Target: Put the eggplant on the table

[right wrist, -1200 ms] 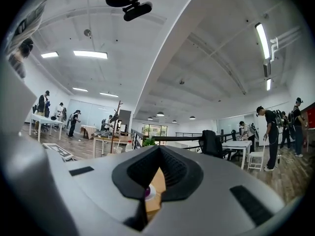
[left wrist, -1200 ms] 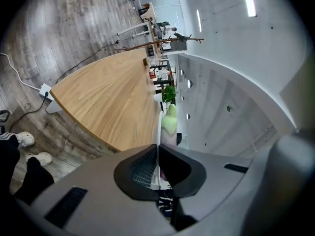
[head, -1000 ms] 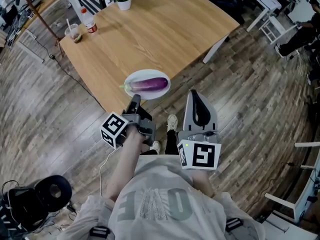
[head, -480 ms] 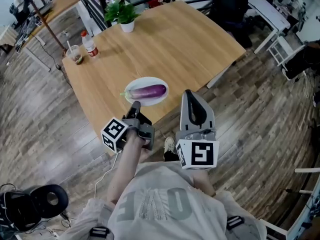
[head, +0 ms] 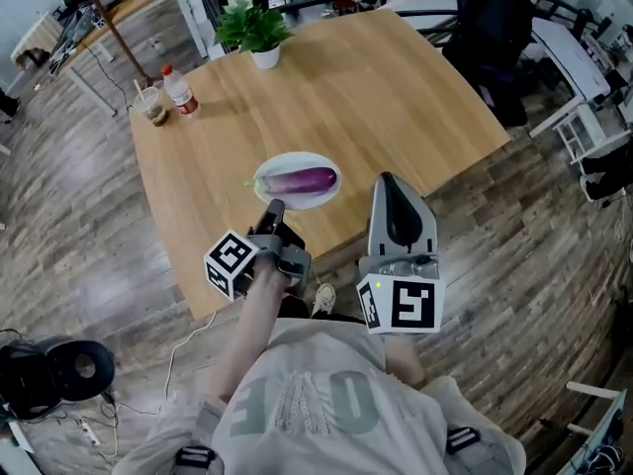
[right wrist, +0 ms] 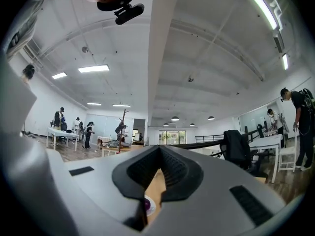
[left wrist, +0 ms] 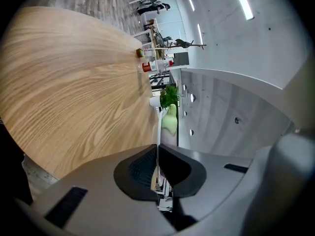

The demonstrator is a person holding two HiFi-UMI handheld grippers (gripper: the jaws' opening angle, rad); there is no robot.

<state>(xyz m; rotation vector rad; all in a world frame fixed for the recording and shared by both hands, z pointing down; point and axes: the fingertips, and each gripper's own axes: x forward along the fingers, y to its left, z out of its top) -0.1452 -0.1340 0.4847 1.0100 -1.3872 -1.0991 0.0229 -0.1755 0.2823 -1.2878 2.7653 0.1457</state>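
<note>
A purple eggplant [head: 300, 179] lies on a white plate [head: 267, 179] near the front edge of the wooden table [head: 346, 87]. My left gripper [head: 274, 207] hovers just short of the plate's near rim, jaws shut and empty. It points along the tabletop [left wrist: 74, 82] in the left gripper view. My right gripper [head: 388, 180] is to the right of the plate at the table's edge, its pads meeting at the tips with nothing held. In the right gripper view a sliver of the eggplant [right wrist: 147, 204] shows between the jaws of the gripper [right wrist: 158, 149].
At the table's far left stand a potted plant [head: 255, 30], a red-capped bottle [head: 179, 91] and a cup [head: 151, 105]. A black chair [head: 490, 28] stands behind the table's right corner. Black gear [head: 49, 369] and cables lie on the floor at left.
Both grippers have moved forward to the table's near edge. The left one now reaches the plate, and the plate sits closer in view. Neither gripper's jaws have changed.
</note>
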